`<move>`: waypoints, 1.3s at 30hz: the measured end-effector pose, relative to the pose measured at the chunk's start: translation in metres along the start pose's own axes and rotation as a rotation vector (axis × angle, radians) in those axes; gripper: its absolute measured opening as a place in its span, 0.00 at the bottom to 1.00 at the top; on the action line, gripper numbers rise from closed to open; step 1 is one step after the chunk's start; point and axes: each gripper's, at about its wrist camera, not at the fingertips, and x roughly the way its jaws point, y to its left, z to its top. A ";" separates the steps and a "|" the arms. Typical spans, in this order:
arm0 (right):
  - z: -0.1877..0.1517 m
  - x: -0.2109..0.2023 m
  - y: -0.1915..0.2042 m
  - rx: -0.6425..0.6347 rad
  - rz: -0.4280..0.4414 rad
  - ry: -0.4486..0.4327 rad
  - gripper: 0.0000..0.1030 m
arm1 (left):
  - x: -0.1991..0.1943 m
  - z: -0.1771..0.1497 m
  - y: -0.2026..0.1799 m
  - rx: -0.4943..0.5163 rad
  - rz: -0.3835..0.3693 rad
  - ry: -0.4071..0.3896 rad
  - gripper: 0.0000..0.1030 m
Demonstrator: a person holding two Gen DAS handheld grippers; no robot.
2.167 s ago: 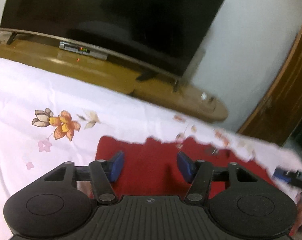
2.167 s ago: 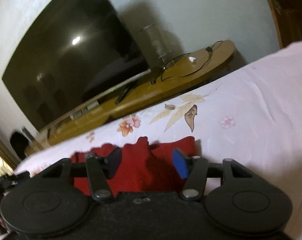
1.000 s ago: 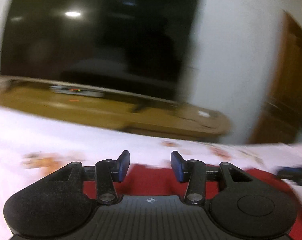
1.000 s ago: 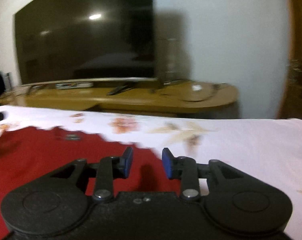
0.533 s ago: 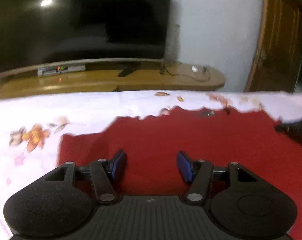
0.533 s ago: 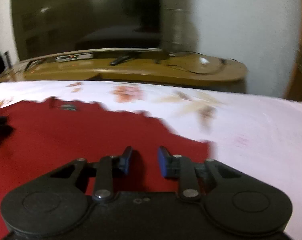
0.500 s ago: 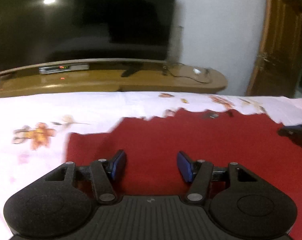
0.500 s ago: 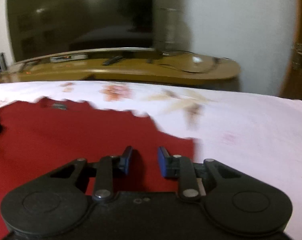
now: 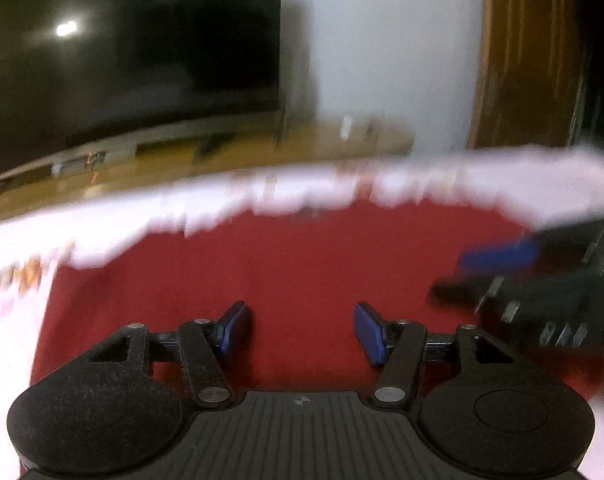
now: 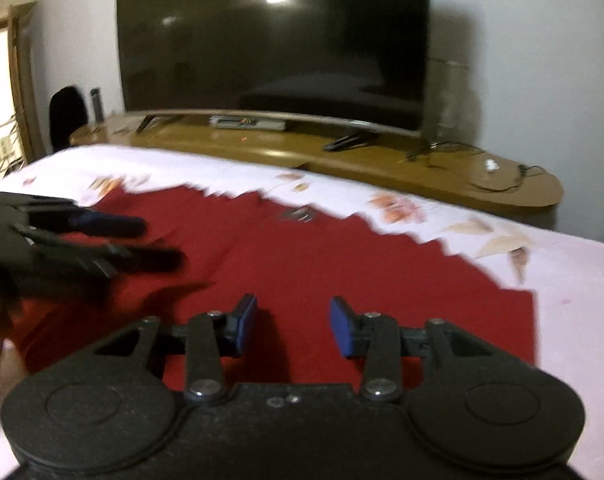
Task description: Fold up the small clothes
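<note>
Left gripper (image 9: 302,330): I had its jaws spread wide with nothing between them, hanging low over the near half of the red garment (image 9: 294,272). Half a second earlier it was just as wide, so the grip had not changed; only the view had swung and blurred.

Right gripper (image 10: 293,326): its jaws stood well apart and empty, the blue pads (image 10: 342,330) clear of the cloth. Half a second earlier they were nearly together on the garment's right edge, so I had let that edge go.

Garment: in the right wrist view it lay spread flat from 6 o'clock out toward 12, its right hem ending at about 3 o'clock and its far jagged edge near 12. A faint crease ran up its middle. It looked laid out, not bunched.

Bedsheet (image 10: 574,288): white with flower prints, showing beyond the garment from 1 to 3 o'clock.

Other tool: from the left view the right gripper entered at 3 o'clock, close beside mine over the cloth; from the right view the left one came in at 9 o'clock.

Far: the wooden TV bench (image 10: 382,156) and the dark television (image 10: 274,44) at 12 o'clock.

Meaning: I judged the spreading done and a fresh pinch on an edge next, for the first fold.
</note>
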 end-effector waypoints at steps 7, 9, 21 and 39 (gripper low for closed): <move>-0.020 -0.006 -0.035 0.037 -0.101 0.036 0.40 | -0.029 -0.011 0.042 -0.089 0.026 -0.022 0.60; -0.021 -0.013 -0.040 0.066 -0.100 0.041 0.41 | -0.039 -0.010 0.052 -0.129 0.040 -0.044 0.60; -0.042 -0.018 0.052 0.002 0.005 0.046 0.41 | -0.039 -0.038 0.002 -0.100 0.148 -0.017 0.61; -0.071 -0.098 -0.023 0.184 -0.187 0.043 0.42 | -0.103 -0.072 0.071 -0.235 0.224 -0.006 0.68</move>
